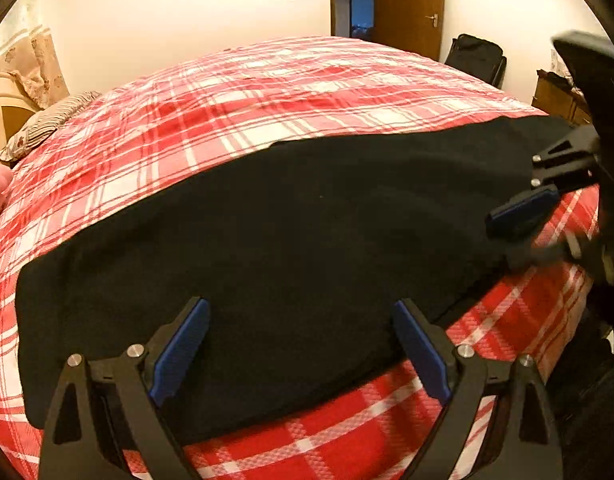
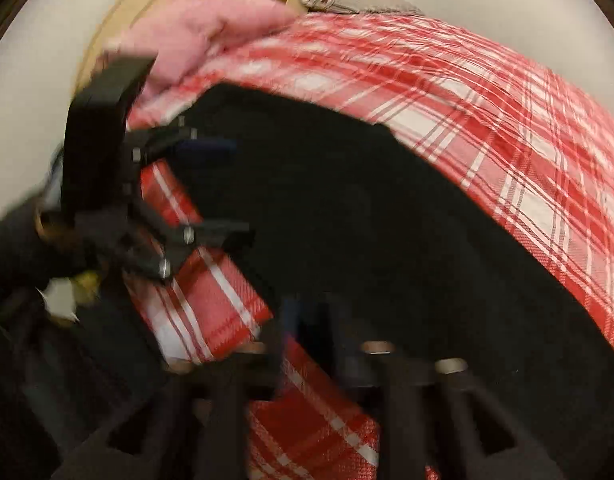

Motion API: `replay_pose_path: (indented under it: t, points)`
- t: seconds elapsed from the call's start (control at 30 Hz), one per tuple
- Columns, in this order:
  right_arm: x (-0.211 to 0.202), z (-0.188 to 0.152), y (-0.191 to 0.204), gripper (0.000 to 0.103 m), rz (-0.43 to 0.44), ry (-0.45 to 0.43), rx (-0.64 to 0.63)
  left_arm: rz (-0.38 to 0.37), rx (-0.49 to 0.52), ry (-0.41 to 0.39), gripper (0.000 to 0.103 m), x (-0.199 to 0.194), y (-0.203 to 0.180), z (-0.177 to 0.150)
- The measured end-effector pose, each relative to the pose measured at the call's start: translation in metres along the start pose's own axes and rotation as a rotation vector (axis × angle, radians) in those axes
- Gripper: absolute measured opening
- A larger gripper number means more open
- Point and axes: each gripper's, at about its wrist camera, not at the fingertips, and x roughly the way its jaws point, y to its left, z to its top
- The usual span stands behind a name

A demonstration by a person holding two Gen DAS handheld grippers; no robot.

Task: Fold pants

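Black pants (image 1: 287, 220) lie flat across a red plaid bed cover (image 1: 267, 92), running from near left to far right. My left gripper (image 1: 303, 332) stands open over the pants' near edge, its blue pads (image 1: 183, 348) spread wide and holding nothing. My right gripper (image 1: 507, 236) is at the pants' right end, blurred. In the right wrist view the right gripper (image 2: 311, 320) has its fingers drawn close at the edge of the pants (image 2: 387, 220), seemingly pinching it. The left gripper (image 2: 227, 190) shows open there too.
A patterned pillow (image 1: 47, 124) and a wooden headboard (image 1: 3, 108) are at the bed's left end, with a pink blanket (image 2: 211, 28) beside them. A brown door (image 1: 411, 4) and a black bag (image 1: 477, 56) stand beyond the far side. A dark sleeve (image 2: 19, 240) is at left.
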Motion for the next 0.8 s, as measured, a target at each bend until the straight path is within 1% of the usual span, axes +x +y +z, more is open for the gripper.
replay_pose_path:
  t: [0.03, 0.1, 0.17, 0.23, 0.27, 0.3, 0.33, 0.37, 0.4, 0.47, 0.6, 0.73, 0.8]
  points:
    - [0.002, 0.0, 0.003, 0.056, -0.007, 0.007, -0.015, -0.006, -0.009, 0.002, 0.095, 0.0, 0.004, 0.001]
    - [0.002, -0.002, 0.006, 0.056, -0.003, -0.02, -0.026, -0.015, -0.027, 0.005, 0.095, -0.003, 0.007, 0.002]
    - [0.003, -0.001, 0.005, 0.056, -0.028, -0.01, -0.017, -0.02, -0.035, 0.004, 0.095, -0.002, 0.009, 0.002]
    - [0.003, 0.001, 0.002, 0.056, -0.066, -0.024, -0.032, -0.018, -0.034, 0.004, 0.095, -0.002, 0.007, 0.001]
    - [0.005, 0.002, 0.003, 0.053, -0.075, -0.02, -0.035, -0.017, -0.031, 0.004, 0.095, -0.002, 0.007, 0.001]
    - [0.007, 0.002, 0.002, 0.046, -0.095, -0.016, -0.042, -0.018, -0.032, 0.003, 0.095, -0.001, 0.007, 0.001]
    - [0.01, 0.002, 0.003, 0.042, -0.126, -0.017, -0.057, -0.021, -0.037, 0.002, 0.095, -0.001, 0.008, 0.001]
    - [0.011, 0.002, 0.004, 0.034, -0.147, -0.019, -0.072, -0.024, -0.04, 0.001, 0.095, 0.0, 0.009, 0.002]
    - [0.013, 0.001, 0.006, 0.023, -0.163, -0.021, -0.097, -0.026, -0.042, 0.0, 0.095, -0.001, 0.01, 0.002]
    - [0.011, 0.0, 0.011, 0.006, -0.16, -0.029, -0.106, -0.026, -0.044, 0.003, 0.095, -0.001, 0.012, 0.002]
    - [0.004, -0.004, 0.022, 0.005, -0.176, -0.026, -0.145, -0.032, -0.054, 0.019, 0.095, -0.005, 0.02, -0.001]
    - [0.017, -0.011, 0.026, 0.005, -0.197, 0.01, -0.162, -0.046, -0.068, 0.021, 0.095, -0.008, 0.023, -0.003]
    - [0.018, -0.012, 0.029, 0.006, -0.219, -0.001, -0.182, -0.047, -0.066, 0.018, 0.095, -0.008, 0.021, -0.002]
